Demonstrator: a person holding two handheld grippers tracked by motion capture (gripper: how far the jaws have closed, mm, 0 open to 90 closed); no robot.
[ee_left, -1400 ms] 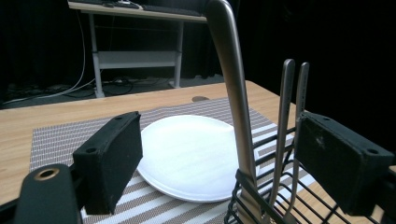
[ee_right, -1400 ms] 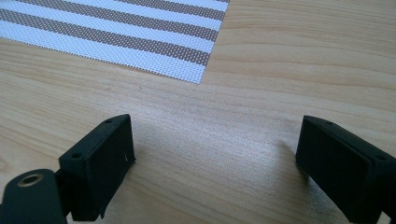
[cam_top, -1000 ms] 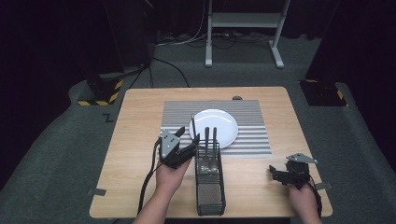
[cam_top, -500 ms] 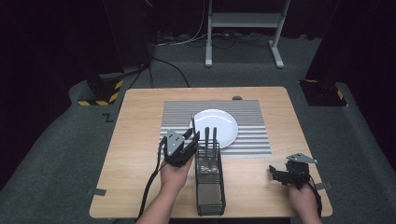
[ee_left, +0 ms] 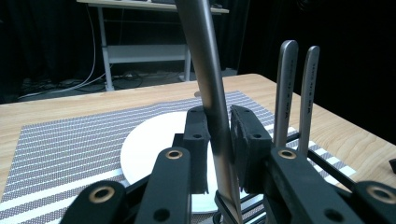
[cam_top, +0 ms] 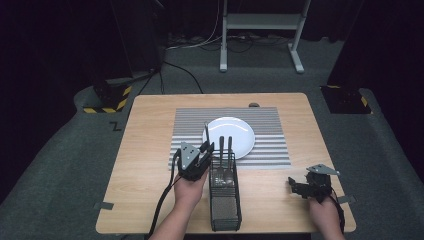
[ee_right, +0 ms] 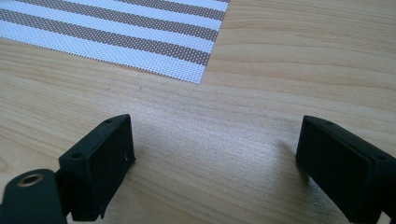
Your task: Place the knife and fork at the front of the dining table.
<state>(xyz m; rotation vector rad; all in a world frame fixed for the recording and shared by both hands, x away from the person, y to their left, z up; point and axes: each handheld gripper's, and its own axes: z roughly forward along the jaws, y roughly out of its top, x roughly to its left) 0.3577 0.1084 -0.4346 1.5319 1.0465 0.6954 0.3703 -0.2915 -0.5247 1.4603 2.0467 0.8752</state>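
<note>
Left tool (ee_left: 218, 140) clamped on the handle (ee_left: 208, 84) of one utensil, jaws just closed onto it, pads pressing on both sides low on the shaft. Utensil standing tilted in the near-left corner of the caddy (cam_top: 225, 200), which sits on the counter (cam_top: 150, 130) at the front edge of the mat (cam_top: 190, 130), just before the plate (cam_top: 235, 135). Two more handles (ee_left: 296, 93) upright just beside, close to the right jaw. Right tool (ee_right: 215, 168) wide open, holding nothing, resting low over bare wood at the counter's right, well apart from the caddy.

Best done, probably, by drawing straight up along the handle's own lean, not sideways, to keep the hidden end from catching the mesh. Grip kept firm, since smooth metal may slip. Care needed against knocking the neighbouring handles or dragging the caddy along; right tool free to steady the caddy if it lifts.
</note>
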